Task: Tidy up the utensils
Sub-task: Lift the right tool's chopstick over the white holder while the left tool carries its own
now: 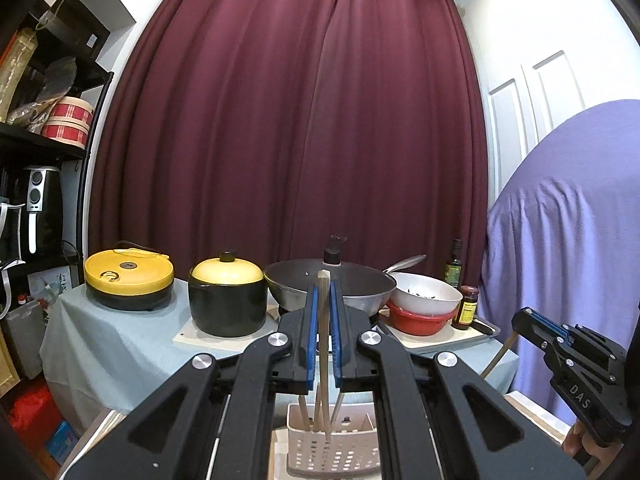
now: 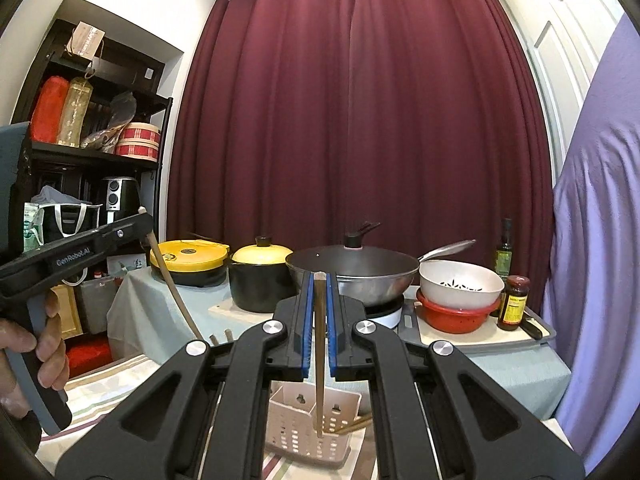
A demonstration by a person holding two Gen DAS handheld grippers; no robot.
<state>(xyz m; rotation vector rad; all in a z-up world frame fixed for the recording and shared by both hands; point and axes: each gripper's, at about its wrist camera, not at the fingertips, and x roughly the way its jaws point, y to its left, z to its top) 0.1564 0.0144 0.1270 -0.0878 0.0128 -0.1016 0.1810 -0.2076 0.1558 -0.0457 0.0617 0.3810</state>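
Observation:
My left gripper (image 1: pixel 323 292) is shut on a pale wooden chopstick (image 1: pixel 322 344) that hangs upright, its lower end among other chopsticks inside a white perforated utensil holder (image 1: pixel 334 448) below. My right gripper (image 2: pixel 319 284) is shut on a darker wooden chopstick (image 2: pixel 319 360) held upright, its tip down in the white utensil holder (image 2: pixel 308 428), which also has a chopstick lying in it. Each gripper shows in the other's view: the right gripper (image 1: pixel 532 322) at the right, the left gripper (image 2: pixel 142 220) at the left, with its chopstick (image 2: pixel 172 284) slanting down.
Behind stands a cloth-covered table (image 1: pixel 120 340) with a yellow-lidded cooker (image 1: pixel 129 280), a black pot with yellow lid (image 1: pixel 227 300), a wok (image 1: pixel 352 284), stacked white and red bowls (image 1: pixel 424 304), sauce bottles (image 1: pixel 466 306) and a cutting board. A black shelf (image 1: pixel 48 152) is at left, a purple cloth (image 1: pixel 568 248) at right.

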